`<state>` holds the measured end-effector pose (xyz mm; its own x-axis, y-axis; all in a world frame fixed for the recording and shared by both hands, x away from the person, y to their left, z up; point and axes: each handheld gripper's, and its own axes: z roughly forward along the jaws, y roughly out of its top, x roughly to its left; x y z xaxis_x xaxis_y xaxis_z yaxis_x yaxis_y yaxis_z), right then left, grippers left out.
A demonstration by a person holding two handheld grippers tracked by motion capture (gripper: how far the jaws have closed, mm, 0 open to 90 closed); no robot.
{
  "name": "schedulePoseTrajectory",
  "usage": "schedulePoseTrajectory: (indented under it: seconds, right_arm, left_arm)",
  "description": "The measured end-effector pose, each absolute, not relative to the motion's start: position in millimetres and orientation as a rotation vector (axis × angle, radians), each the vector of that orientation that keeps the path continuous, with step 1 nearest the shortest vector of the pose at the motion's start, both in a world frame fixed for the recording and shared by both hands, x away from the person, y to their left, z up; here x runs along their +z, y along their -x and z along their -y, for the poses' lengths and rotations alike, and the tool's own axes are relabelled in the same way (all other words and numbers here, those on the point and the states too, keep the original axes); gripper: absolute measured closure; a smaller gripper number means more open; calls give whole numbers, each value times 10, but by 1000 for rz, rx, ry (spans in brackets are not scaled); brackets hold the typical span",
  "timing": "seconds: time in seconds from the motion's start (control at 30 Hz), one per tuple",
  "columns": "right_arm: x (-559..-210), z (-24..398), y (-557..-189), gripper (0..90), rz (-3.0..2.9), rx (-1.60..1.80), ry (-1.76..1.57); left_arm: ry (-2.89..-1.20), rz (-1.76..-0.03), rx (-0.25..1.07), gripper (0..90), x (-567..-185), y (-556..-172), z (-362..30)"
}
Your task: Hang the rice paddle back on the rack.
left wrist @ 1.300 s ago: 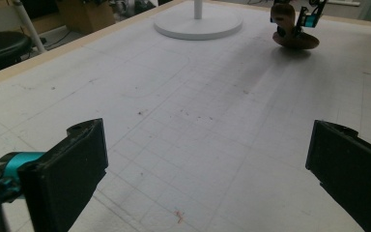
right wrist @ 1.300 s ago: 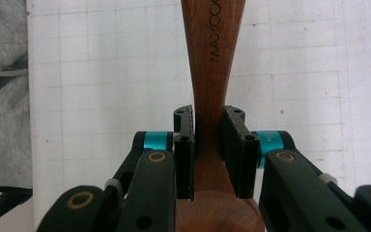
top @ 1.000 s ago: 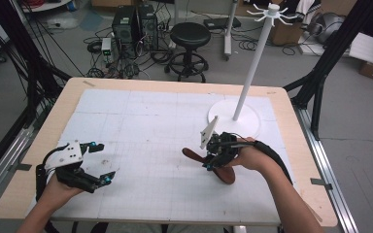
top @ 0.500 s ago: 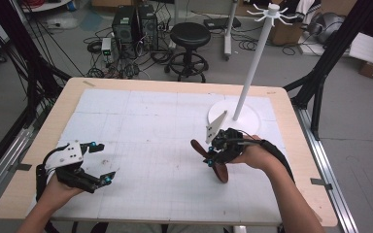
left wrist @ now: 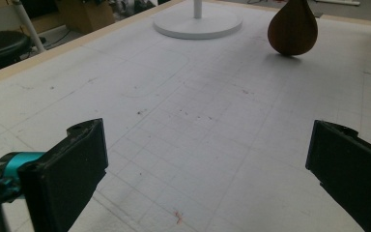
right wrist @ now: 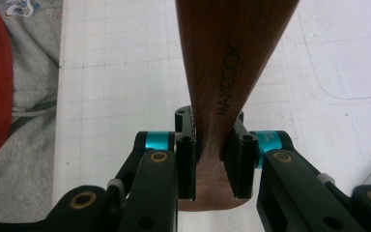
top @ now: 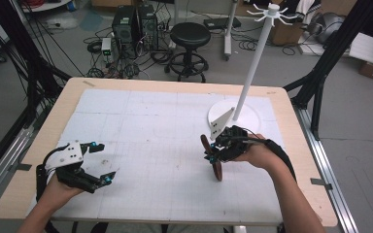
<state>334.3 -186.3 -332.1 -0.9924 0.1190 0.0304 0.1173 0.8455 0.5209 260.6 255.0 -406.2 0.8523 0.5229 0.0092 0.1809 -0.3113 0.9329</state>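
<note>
While the person grips a tool in each hand, the scene reads so:
Right gripper (top: 212,156): jaws clenched on the spoon's handle
Spoon (top: 217,167): wooden; held on edge, bowl down on the desk (top: 141,121), near the stand (top: 243,97)
Left gripper (top: 102,162): jaws released, wide apart; low at the desk's near left, well apart from the spoon

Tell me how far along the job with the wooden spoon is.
Done: the right gripper is shut on the wooden spoon by its handle, and the spoon looks tipped up on the mat. In hand: holding it near the white stand. Left: probably hanging it there. The left gripper sits open.
</note>
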Motion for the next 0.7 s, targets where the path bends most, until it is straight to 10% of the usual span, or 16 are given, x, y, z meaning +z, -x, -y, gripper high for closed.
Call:
schedulePoseTrajectory:
  seconds: [0.7]
  right_arm:
    - [-3154, 2066, -3349, 779, -2934, 990, -255]
  left_arm:
    - [-1887, -527, 371, 17, -4070, -2617, -2548]
